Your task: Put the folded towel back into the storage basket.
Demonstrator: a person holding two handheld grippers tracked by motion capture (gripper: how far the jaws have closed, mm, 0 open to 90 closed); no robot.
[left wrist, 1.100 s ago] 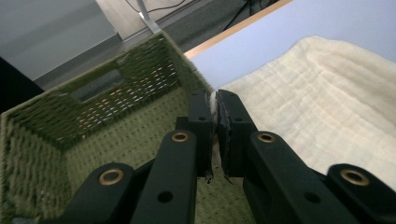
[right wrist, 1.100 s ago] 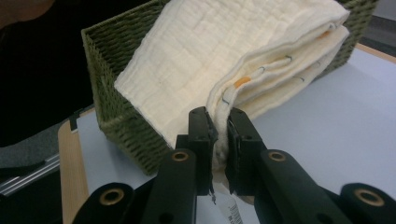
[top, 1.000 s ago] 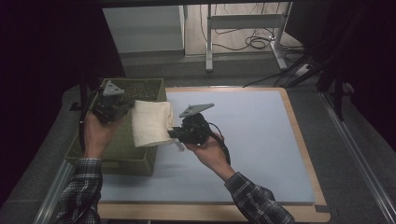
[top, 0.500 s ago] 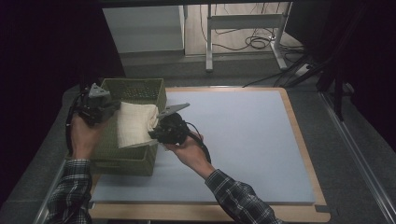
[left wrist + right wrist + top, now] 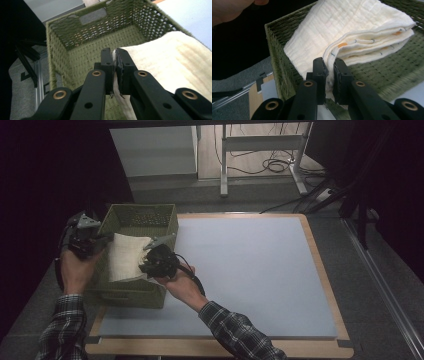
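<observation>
Work in hand: a folded cloth (image 5: 125,255) is carried between two hand-held grippers above a woven basket (image 5: 142,215), by my judgement to lower it inside.
Left hand-held gripper (image 5: 114,53): clenched on the cloth's edge; the jaws stand almost together with cream fabric pinched between them.
Right hand-held gripper (image 5: 329,65): clamped on the opposite edge, biting the stacked layers at the fold.
Why two grips: holding opposite sides keeps the folded bundle flat and stops the layers from falling open.
Where the cloth is: over the basket's near half, at the left edge of the table (image 5: 250,270), spanning from rim to rim and not yet resting on the basket floor.
Cloth, material: cream, soft, crinkled gauze-like weave, folded into several layers; small orange and blue stitches mark the layer edges in the right gripper view.
Basket, material: olive-green wicker, rectangular, open lattice high in the walls, tighter weave below, a handle slot cut in the far wall.
Table surface: smooth pale blue mat with a light wooden border.
Person: plaid sleeves (image 5: 235,332) enter from the near edge.
</observation>
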